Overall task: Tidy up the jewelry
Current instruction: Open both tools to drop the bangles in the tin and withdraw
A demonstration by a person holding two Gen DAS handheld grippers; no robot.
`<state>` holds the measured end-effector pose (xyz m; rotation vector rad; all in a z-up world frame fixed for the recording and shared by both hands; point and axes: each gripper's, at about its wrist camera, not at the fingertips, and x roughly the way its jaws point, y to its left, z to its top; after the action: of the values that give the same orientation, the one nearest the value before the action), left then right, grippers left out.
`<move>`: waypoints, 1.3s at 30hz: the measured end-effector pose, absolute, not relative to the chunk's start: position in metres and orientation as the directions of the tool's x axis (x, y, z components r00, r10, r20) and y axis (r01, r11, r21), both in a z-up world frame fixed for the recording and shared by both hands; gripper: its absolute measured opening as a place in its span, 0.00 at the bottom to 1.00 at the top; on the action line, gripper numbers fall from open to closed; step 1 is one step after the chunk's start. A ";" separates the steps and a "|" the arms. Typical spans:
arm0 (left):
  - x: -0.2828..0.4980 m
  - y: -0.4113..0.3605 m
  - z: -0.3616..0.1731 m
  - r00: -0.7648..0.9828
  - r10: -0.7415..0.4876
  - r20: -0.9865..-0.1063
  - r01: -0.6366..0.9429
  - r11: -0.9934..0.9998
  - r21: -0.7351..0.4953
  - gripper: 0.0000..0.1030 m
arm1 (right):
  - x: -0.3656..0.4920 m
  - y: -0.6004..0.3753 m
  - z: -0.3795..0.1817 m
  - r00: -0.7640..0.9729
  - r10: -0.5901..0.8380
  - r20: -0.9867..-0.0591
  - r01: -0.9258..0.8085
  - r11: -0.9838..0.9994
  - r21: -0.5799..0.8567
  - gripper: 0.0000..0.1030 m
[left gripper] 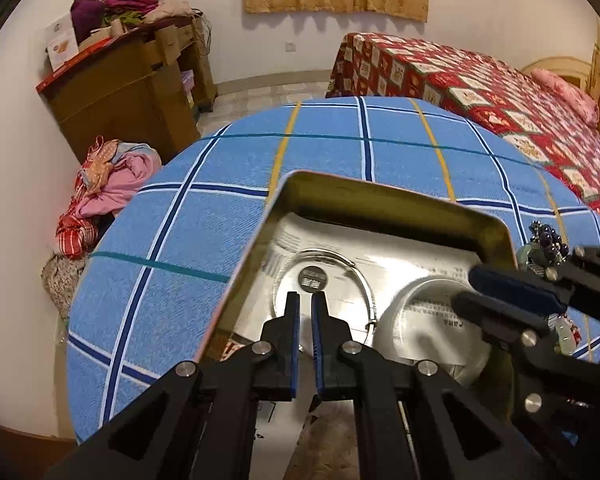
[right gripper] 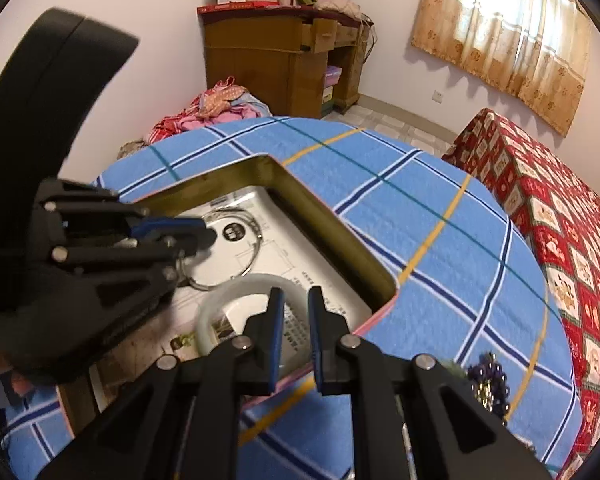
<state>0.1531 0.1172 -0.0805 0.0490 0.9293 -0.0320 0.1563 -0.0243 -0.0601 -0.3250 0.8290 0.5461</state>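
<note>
Both claws (left gripper: 305, 300) (right gripper: 296, 300) slightly parted, empty

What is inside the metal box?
Inside the metal box lie a white bangle, a thin silver bangle and printed paper. The left gripper and right gripper cover part of the bottom.
</note>
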 end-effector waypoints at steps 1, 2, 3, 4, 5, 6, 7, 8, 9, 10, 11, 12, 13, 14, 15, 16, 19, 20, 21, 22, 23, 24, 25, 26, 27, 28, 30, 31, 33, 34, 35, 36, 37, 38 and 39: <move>0.150 0.118 -0.079 0.608 -0.010 -0.794 0.045 0.999 0.022 0.05 | 0.154 -0.025 -0.060 0.546 0.335 -0.768 -0.577 0.815 -0.055 0.14; 0.150 0.118 -0.079 0.613 -0.012 -0.790 0.045 0.999 0.019 0.05 | 0.153 -0.024 -0.061 0.548 0.337 -0.765 -0.577 0.815 -0.054 0.14; 0.147 0.117 -0.078 0.620 -0.009 -0.784 0.039 0.999 0.019 0.05 | 0.152 -0.024 -0.061 0.554 0.338 -0.760 -0.578 0.814 -0.059 0.14; 0.147 0.117 -0.077 0.626 -0.008 -0.780 0.032 0.999 0.016 0.05 | 0.151 -0.024 -0.061 0.560 0.342 -0.755 -0.576 0.816 -0.058 0.15; 0.146 0.117 -0.076 0.633 -0.011 -0.774 0.024 1.000 0.005 0.05 | 0.151 -0.025 -0.059 0.566 0.349 -0.747 -0.572 0.819 -0.051 0.22; 0.146 0.116 -0.074 0.637 -0.016 -0.771 0.022 1.000 -0.002 0.06 | 0.151 -0.028 -0.056 0.575 0.363 -0.733 -0.569 0.822 -0.039 0.28; 0.144 0.115 -0.070 0.646 -0.022 -0.763 0.024 1.000 -0.009 0.07 | 0.149 -0.031 -0.050 0.590 0.382 -0.712 -0.564 0.825 -0.025 0.46; 0.143 0.113 -0.066 0.656 -0.024 -0.755 0.023 1.000 -0.012 0.09 | 0.147 -0.035 -0.044 0.618 0.377 -0.689 -0.546 0.837 -0.033 0.51; 0.141 0.112 -0.062 0.664 -0.025 -0.747 0.023 1.000 -0.012 0.20 | 0.146 -0.038 -0.039 0.631 0.381 -0.676 -0.542 0.840 -0.033 0.53; 0.139 0.110 -0.057 0.675 -0.017 -0.738 0.018 1.000 -0.007 0.38 | 0.144 -0.043 -0.034 0.638 0.391 -0.663 -0.541 0.841 -0.025 0.54; 0.138 0.108 -0.053 0.683 -0.013 -0.730 0.016 1.000 -0.004 0.50 | 0.143 -0.046 -0.030 0.644 0.392 -0.657 -0.537 0.843 -0.024 0.54; 0.135 0.106 -0.048 0.701 -0.004 -0.713 0.009 1.000 0.003 0.67 | 0.141 -0.050 -0.027 0.652 0.388 -0.652 -0.533 0.846 -0.029 0.55; 0.132 0.105 -0.044 0.716 0.001 -0.698 0.006 1.000 0.007 0.71 | 0.139 -0.057 -0.024 0.663 0.382 -0.643 -0.525 0.850 -0.036 0.57; 0.128 0.102 -0.039 0.731 -0.011 -0.682 0.015 1.000 0.001 0.71 | 0.137 -0.061 -0.022 0.668 0.384 -0.638 -0.522 0.852 -0.034 0.59; 0.128 0.099 -0.037 0.730 -0.022 -0.683 0.026 1.000 -0.005 0.71 | 0.134 -0.067 -0.021 0.673 0.385 -0.632 -0.517 0.856 -0.029 0.59; 0.126 0.095 -0.035 0.728 -0.029 -0.685 0.034 0.999 -0.006 0.71 | 0.130 -0.076 -0.019 0.681 0.381 -0.625 -0.509 0.860 -0.029 0.60; 0.116 0.080 -0.028 0.743 -0.038 -0.668 0.056 0.998 0.006 0.71 | 0.120 -0.101 -0.017 0.701 0.361 -0.614 -0.477 0.879 -0.027 0.62; 0.112 0.071 -0.026 0.746 -0.044 -0.664 0.071 0.997 0.014 0.71 | 0.117 -0.112 -0.018 0.705 0.355 -0.614 -0.465 0.885 -0.022 0.64; 0.108 0.064 -0.025 0.750 -0.047 -0.660 0.081 0.997 0.021 0.71 | 0.115 -0.121 -0.018 0.709 0.345 -0.615 -0.451 0.892 -0.020 0.65; 0.104 0.057 -0.025 0.754 -0.050 -0.655 0.091 0.995 0.029 0.71 | 0.112 -0.132 -0.018 0.715 0.331 -0.616 -0.433 0.901 -0.018 0.65; 0.100 0.050 -0.024 0.757 -0.052 -0.652 0.100 0.994 0.037 0.71 | 0.110 -0.144 -0.018 0.719 0.319 -0.617 -0.413 0.910 -0.012 0.66; 0.097 0.044 -0.023 0.758 -0.054 -0.649 0.107 0.993 0.042 0.71 | 0.108 -0.153 -0.018 0.722 0.309 -0.619 -0.397 0.918 -0.005 0.66; 0.093 0.036 -0.023 0.760 -0.063 -0.647 0.118 0.992 0.042 0.71 | 0.106 -0.165 -0.019 0.725 0.294 -0.622 -0.377 0.926 -0.002 0.66; 0.089 0.031 -0.023 0.762 -0.069 -0.643 0.125 0.991 0.042 0.71 | 0.106 -0.172 -0.019 0.729 0.281 -0.624 -0.363 0.932 -0.005 0.66; 0.085 0.025 -0.023 0.764 -0.074 -0.641 0.132 0.990 0.042 0.71 | 0.104 -0.179 -0.021 0.733 0.266 -0.627 -0.347 0.938 -0.008 0.66; 0.080 0.018 -0.024 0.764 -0.083 -0.639 0.141 0.989 0.039 0.71 | 0.101 -0.187 -0.024 0.732 0.255 -0.632 -0.332 0.943 -0.005 0.66; 0.072 0.009 -0.027 0.763 -0.093 -0.639 0.150 0.988 0.035 0.71 | 0.097 -0.197 -0.030 0.727 0.245 -0.641 -0.318 0.948 0.002 0.66; 0.067 0.004 -0.030 0.762 -0.099 -0.641 0.156 0.987 0.033 0.71 | 0.094 -0.201 -0.035 0.722 0.240 -0.649 -0.314 0.949 0.002 0.66; 0.061 -0.003 -0.036 0.755 -0.100 -0.648 0.162 0.986 0.037 0.71 | 0.086 -0.207 -0.041 0.717 0.236 -0.656 -0.313 0.950 -0.001 0.66; 0.058 -0.006 -0.038 0.752 -0.098 -0.652 0.161 0.986 0.037 0.71 | 0.082 -0.209 -0.045 0.710 0.238 -0.662 -0.317 0.948 0.001 0.66; 0.055 -0.006 -0.041 0.748 -0.100 -0.656 0.161 0.986 0.034 0.71 | 0.078 -0.211 -0.048 0.705 0.242 -0.666 -0.321 0.947 0.004 0.66; 0.052 -0.007 -0.043 0.744 -0.101 -0.660 0.161 0.987 0.031 0.71 | 0.075 -0.214 -0.051 0.701 0.244 -0.670 -0.324 0.946 0.006 0.66; 0.051 -0.008 -0.046 0.741 -0.098 -0.665 0.157 0.987 0.029 0.71 | 0.071 -0.217 -0.055 0.696 0.246 -0.675 -0.328 0.945 0.006 0.66; 0.050 -0.010 -0.048 0.737 -0.093 -0.669 0.150 0.988 0.028 0.71 | 0.067 -0.217 -0.058 0.687 0.251 -0.682 -0.337 0.942 0.007 0.66; 0.048 -0.010 -0.050 0.733 -0.092 -0.674 0.145 0.989 0.023 0.71 | 0.064 -0.219 -0.061 0.682 0.255 -0.686 -0.344 0.939 0.007 0.66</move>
<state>0.0485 -0.0100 -0.0502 0.0762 0.7370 -0.1305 0.0637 -0.2193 -0.0611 -0.1258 0.7491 0.3372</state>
